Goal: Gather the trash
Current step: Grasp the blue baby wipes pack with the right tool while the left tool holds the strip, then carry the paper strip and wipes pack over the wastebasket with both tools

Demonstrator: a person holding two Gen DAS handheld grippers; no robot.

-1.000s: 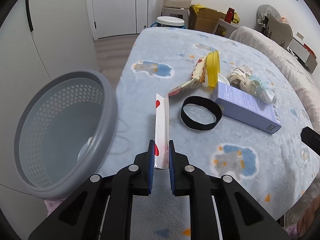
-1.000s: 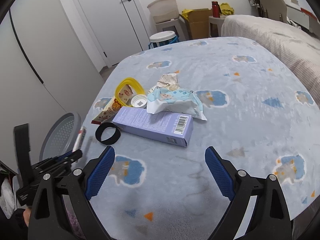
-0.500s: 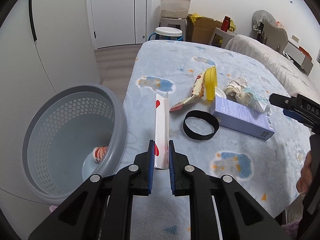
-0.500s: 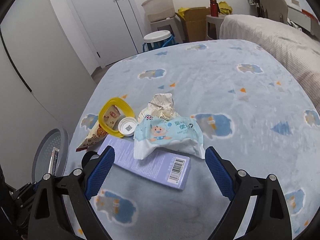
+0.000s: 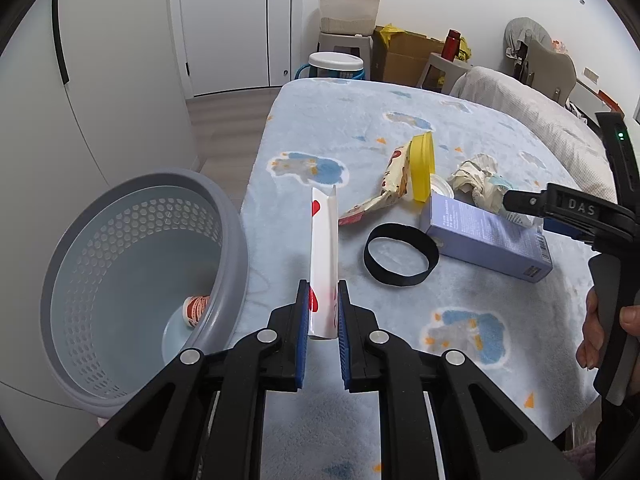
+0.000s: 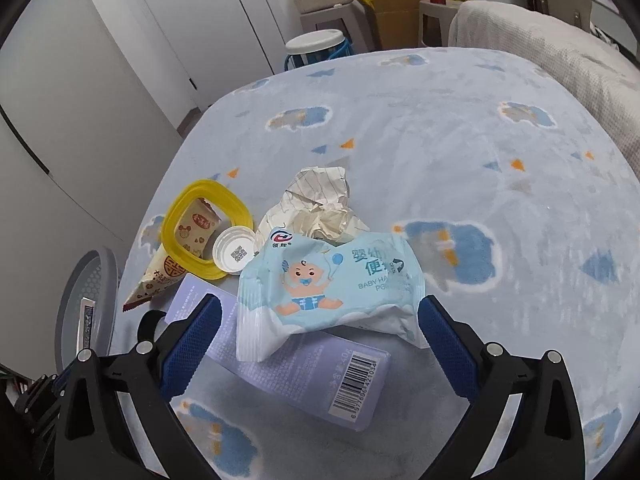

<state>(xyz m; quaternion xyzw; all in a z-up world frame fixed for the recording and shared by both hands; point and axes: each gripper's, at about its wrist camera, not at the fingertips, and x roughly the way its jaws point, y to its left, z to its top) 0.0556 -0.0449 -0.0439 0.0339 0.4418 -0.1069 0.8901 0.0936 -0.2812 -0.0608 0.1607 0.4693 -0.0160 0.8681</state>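
My left gripper (image 5: 323,300) is shut on a white wrapper with red hearts (image 5: 323,252), held above the bed edge just right of the grey perforated basket (image 5: 80,360), which holds a small red-and-white item (image 5: 196,310). My right gripper (image 6: 320,344) is open, its jaws straddling a blue baby-wipes pack (image 6: 324,284) that lies on a purple box (image 6: 304,376). Crumpled paper (image 6: 320,204), a yellow ring lid (image 6: 182,258), a white cap (image 6: 234,254), a cone snack wrapper (image 6: 160,276) and a black band (image 5: 400,254) lie around.
The trash lies on a light blue blanket (image 6: 420,120) with cloud prints. The basket stands off the bed's left edge, also seen in the right wrist view (image 6: 72,312). Stools, a tub and cardboard boxes (image 5: 404,54) stand by the far wall.
My right gripper has moved forward and down over the wipes pack, still open. My left gripper still holds the wrapper and has drawn back slightly beside the basket.
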